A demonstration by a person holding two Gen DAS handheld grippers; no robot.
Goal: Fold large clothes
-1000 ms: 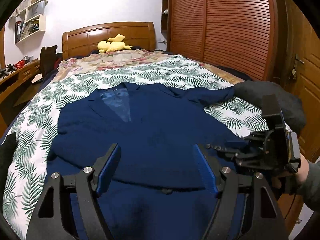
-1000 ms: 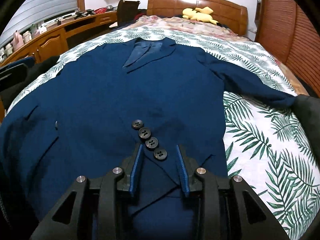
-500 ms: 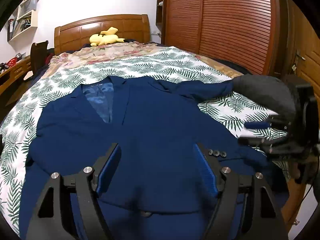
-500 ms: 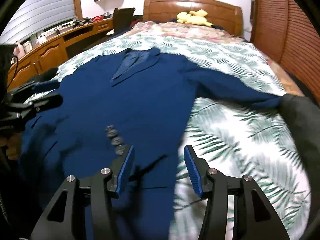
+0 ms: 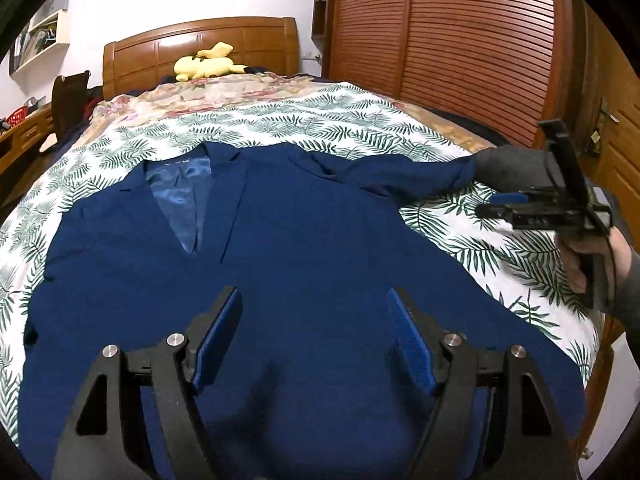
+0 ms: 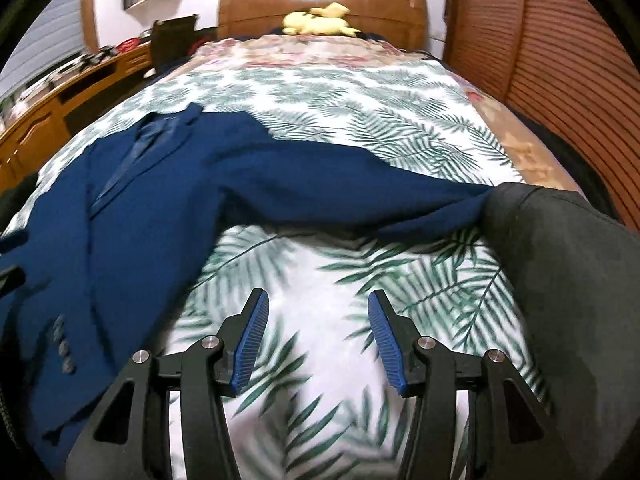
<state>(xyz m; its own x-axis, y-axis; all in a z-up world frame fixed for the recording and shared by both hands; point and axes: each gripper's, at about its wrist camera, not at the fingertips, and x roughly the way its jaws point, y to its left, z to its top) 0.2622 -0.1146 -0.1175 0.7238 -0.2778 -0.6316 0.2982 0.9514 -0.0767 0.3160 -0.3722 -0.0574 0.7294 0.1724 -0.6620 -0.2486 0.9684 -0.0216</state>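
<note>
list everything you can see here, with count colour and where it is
jacket: 1, navy blue, spread flat on the bed, one sleeve stretched toward the dark garment
bedspread: 1, white with green leaves, covering the bed
dark garment: 1, charcoal, bed's edge at the sleeve end
plush toy: 1, yellow, by the headboard
headboard: 1, brown wood, far end
wardrobe: 1, reddish slatted wood, beside the bed
left gripper: open, over the jacket
right gripper: open, over the bedspread
</note>
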